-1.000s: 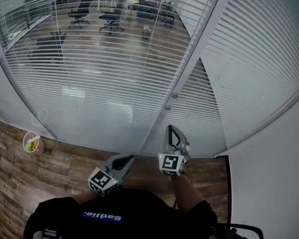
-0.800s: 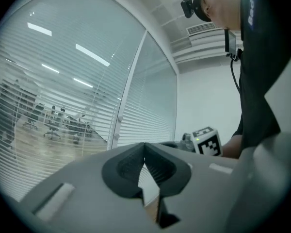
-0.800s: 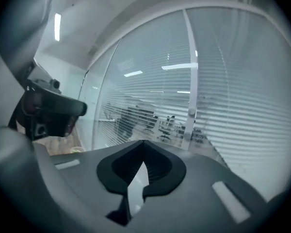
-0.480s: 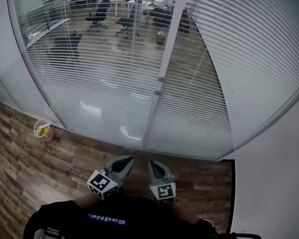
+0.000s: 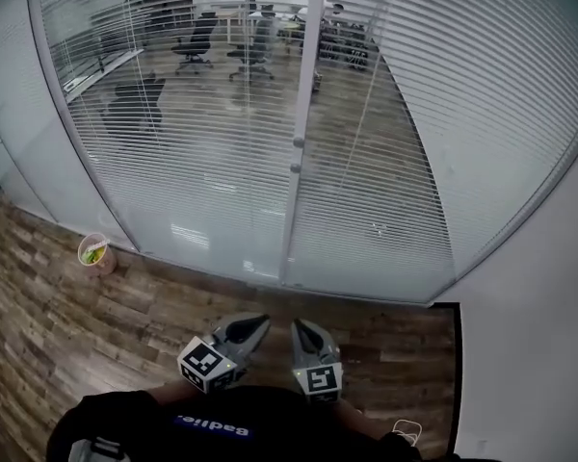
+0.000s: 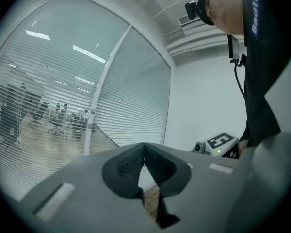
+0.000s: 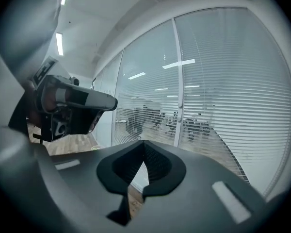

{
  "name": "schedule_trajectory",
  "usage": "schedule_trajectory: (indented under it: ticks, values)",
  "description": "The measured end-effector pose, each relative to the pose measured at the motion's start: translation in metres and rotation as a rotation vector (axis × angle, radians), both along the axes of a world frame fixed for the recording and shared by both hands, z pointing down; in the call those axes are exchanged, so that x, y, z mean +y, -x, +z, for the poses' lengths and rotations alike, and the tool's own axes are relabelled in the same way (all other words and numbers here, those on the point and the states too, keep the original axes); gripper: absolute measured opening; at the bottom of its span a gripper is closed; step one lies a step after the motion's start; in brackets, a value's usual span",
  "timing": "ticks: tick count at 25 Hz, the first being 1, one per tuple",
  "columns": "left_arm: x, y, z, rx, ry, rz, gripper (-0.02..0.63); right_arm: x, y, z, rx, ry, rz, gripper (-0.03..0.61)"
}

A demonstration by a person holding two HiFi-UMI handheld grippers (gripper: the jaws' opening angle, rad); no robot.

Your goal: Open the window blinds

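Close to the person's body, the left gripper (image 5: 254, 325) and the right gripper (image 5: 302, 328) were both pressed together and empty. They were held low, side by side, I think because nothing was yet within reach. Well ahead of them, across the wooden floor (image 5: 67, 316), hung the blinds (image 5: 193, 152).
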State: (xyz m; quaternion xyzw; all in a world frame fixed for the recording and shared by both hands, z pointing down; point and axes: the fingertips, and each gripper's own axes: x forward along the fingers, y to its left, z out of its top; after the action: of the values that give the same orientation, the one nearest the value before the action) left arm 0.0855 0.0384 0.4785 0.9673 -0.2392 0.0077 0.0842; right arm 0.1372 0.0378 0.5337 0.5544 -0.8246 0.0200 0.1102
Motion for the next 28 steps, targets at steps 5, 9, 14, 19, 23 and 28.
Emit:
schedule_trajectory:
  ticks: [5, 9, 14, 19, 23, 28]
  values:
    - [0.013, 0.013, -0.005, 0.021, -0.005, 0.045, 0.0, 0.003, 0.012, -0.01, 0.01, -0.007, 0.038, 0.002]
    - [0.024, 0.035, -0.004, 0.023, -0.02, 0.074, 0.0, 0.01, 0.044, -0.022, 0.021, -0.036, 0.011, 0.002]
    - [0.026, 0.058, -0.009, 0.042, -0.026, 0.084, 0.0, 0.013, 0.067, -0.041, 0.025, -0.071, 0.011, 0.002]
    - [0.03, 0.061, 0.002, 0.04, -0.029, 0.131, 0.0, 0.017, 0.071, -0.026, 0.008, -0.053, 0.042, 0.002]
    - [0.028, 0.07, 0.003, 0.048, -0.026, 0.128, 0.0, 0.016, 0.079, -0.027, 0.004, -0.055, 0.043, 0.002]
    - [0.029, 0.072, -0.003, 0.049, -0.038, 0.139, 0.0, 0.016, 0.082, -0.03, 0.012, -0.062, 0.042, 0.002]
